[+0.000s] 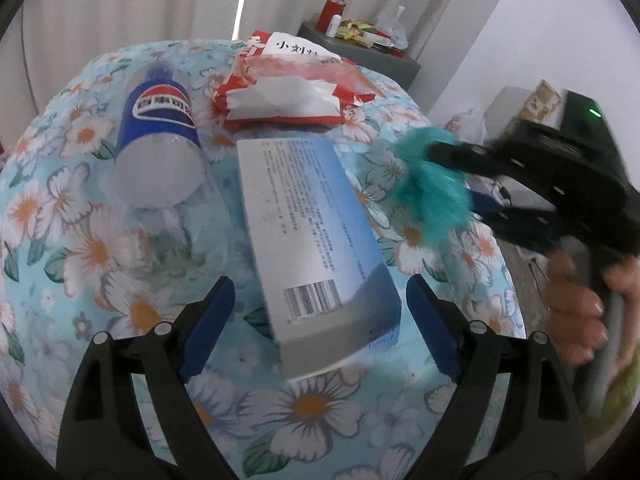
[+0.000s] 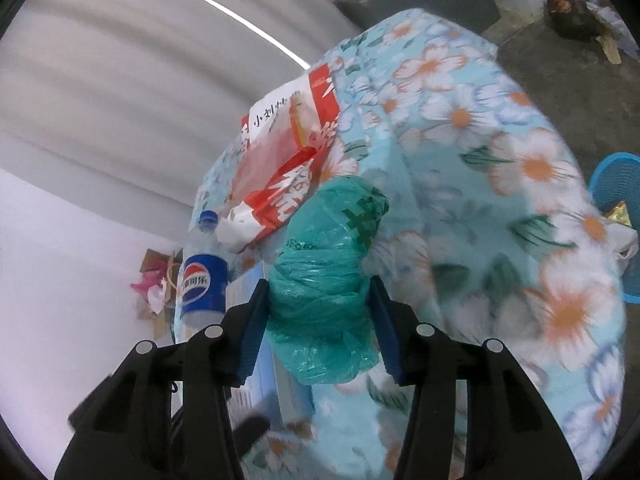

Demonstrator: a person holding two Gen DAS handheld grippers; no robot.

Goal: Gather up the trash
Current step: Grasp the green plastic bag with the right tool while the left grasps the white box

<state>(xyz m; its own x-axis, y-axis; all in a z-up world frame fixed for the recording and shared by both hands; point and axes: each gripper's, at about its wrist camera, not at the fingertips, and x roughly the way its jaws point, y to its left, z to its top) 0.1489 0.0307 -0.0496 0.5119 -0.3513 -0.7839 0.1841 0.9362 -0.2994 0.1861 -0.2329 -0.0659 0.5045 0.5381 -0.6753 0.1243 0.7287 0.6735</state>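
Note:
A round table with a floral cloth [image 1: 96,248] holds a Pepsi bottle [image 1: 160,128], a torn red-and-white wrapper [image 1: 288,96] and a blue-white carton box [image 1: 312,232]. My left gripper [image 1: 320,328] is open, its fingers on either side of the box's near end. My right gripper [image 2: 320,320] is shut on a crumpled green plastic bag [image 2: 324,280] and holds it above the table; it also shows in the left wrist view [image 1: 432,184] at the right. The bottle [image 2: 204,280], wrapper [image 2: 288,176] and box [image 2: 256,384] appear in the right wrist view too.
A grey cabinet [image 1: 384,60] with a red container and snacks stands behind the table. A blue basket [image 2: 620,200] sits on the floor beside the table. Cardboard and pink scraps [image 2: 160,280] lie on the floor at the left.

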